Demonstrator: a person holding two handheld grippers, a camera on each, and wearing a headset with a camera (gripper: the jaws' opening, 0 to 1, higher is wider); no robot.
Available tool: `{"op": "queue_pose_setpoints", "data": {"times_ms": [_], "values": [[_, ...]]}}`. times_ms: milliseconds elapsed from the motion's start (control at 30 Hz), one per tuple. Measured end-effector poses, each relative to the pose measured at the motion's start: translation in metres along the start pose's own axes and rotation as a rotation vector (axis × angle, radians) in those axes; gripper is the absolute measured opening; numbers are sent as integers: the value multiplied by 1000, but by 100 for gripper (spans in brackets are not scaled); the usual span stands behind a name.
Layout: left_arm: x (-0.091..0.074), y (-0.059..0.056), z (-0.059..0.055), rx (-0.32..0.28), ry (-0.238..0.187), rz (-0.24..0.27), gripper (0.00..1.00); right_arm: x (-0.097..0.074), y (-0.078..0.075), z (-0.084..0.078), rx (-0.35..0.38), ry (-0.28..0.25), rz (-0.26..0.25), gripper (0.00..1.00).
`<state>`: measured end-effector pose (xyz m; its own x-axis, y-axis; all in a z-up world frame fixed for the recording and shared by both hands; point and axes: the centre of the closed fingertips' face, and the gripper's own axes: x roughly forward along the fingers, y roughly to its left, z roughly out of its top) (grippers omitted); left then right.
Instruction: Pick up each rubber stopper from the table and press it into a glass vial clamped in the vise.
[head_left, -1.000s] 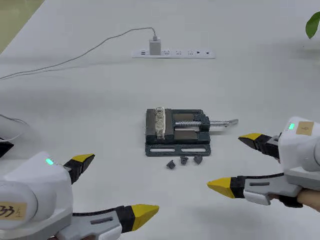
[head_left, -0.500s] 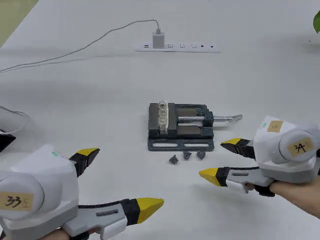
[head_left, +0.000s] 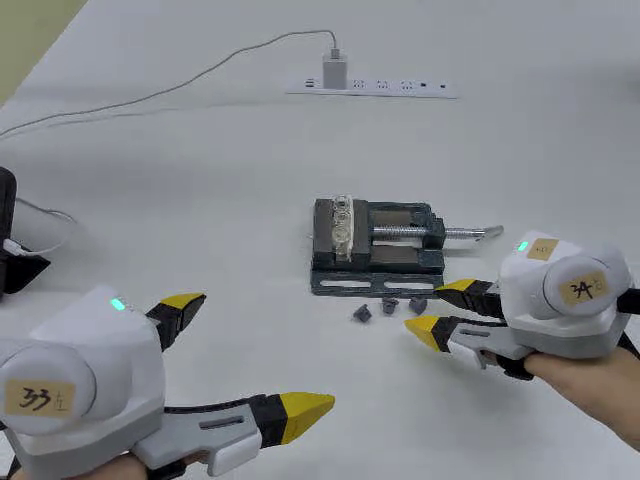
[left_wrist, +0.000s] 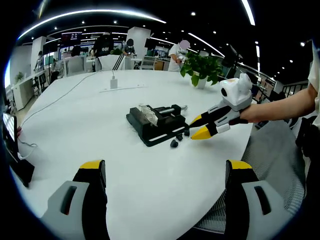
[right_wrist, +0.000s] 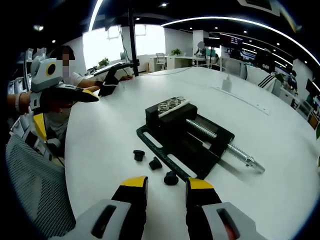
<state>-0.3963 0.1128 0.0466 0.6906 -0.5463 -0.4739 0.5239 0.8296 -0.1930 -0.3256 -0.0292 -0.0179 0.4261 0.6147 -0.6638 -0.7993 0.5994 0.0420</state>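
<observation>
Three dark, knobby rubber stoppers (head_left: 390, 305) lie just below the black metal vise (head_left: 377, 258). The left tool (head_left: 248, 352) gapes wide; the right tool (head_left: 428, 307) is slightly parted, empty.

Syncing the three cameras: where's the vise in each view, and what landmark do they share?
Head view: vise right of centre, mid-height.
Left gripper view: vise near centre, slightly above the middle.
Right gripper view: vise at centre, screw handle pointing right.
Shared landmark: three rubber stoppers on the table beside the vise's base.
</observation>
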Motion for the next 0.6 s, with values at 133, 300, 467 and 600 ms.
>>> {"op": "queue_pose_setpoints", "data": {"times_ms": [133, 300, 467, 600], "values": [[-1, 1, -1, -4, -1, 4, 99, 3, -1, -3, 0, 10, -7, 21], [-2, 2, -1, -8, -1, 7, 99, 5, -3, -5, -6, 18, -13, 19], [-2, 2, -2, -10, 1, 6, 99, 5, -4, -6, -12, 23, -12, 16], [-1, 1, -2, -11, -1, 4, 99, 5, -3, -6, -21, 24, -10, 14]]}}
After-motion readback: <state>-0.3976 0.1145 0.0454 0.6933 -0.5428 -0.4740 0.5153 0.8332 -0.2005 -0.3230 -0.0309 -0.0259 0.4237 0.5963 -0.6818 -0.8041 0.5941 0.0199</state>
